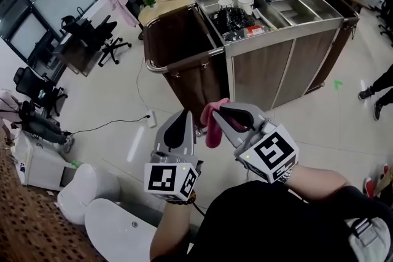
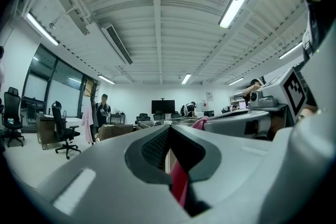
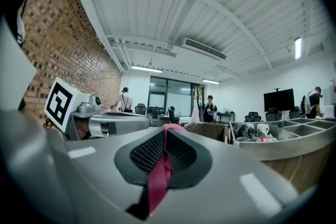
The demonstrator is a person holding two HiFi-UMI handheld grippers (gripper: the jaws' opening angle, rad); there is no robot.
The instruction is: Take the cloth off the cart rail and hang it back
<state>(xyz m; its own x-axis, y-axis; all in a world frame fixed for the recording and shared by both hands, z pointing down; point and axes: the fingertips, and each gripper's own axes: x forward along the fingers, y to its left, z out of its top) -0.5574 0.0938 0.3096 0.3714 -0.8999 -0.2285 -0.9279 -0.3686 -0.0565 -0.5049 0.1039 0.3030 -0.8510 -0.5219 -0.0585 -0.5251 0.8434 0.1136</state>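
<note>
Pink cloth (image 1: 213, 126) hangs bunched between the two claws, off the cart rail (image 1: 184, 62) and well short of it, out over the floor. The right claw (image 1: 220, 110) is closed tight on it, a strip of fabric running down between its pads (image 3: 157, 176). The left claw (image 1: 182, 116) also looks closed on a fold of it, lower in its jaws (image 2: 179, 186).

The main risk, as I judge it, is the drape. With the claws this near each other the cloth is a narrow wad, and laid over the chrome rail like that it would likely sit lopsided and slide to the floor. The left pinch looks thin too (only a sliver shows), so pulling the claws apart to spread the cloth could tug it free on that side.

Both hands are drawn in close to the body, claws side by side and pointing forward toward the cart (image 1: 288, 64), marker cubes nearest the person.
</note>
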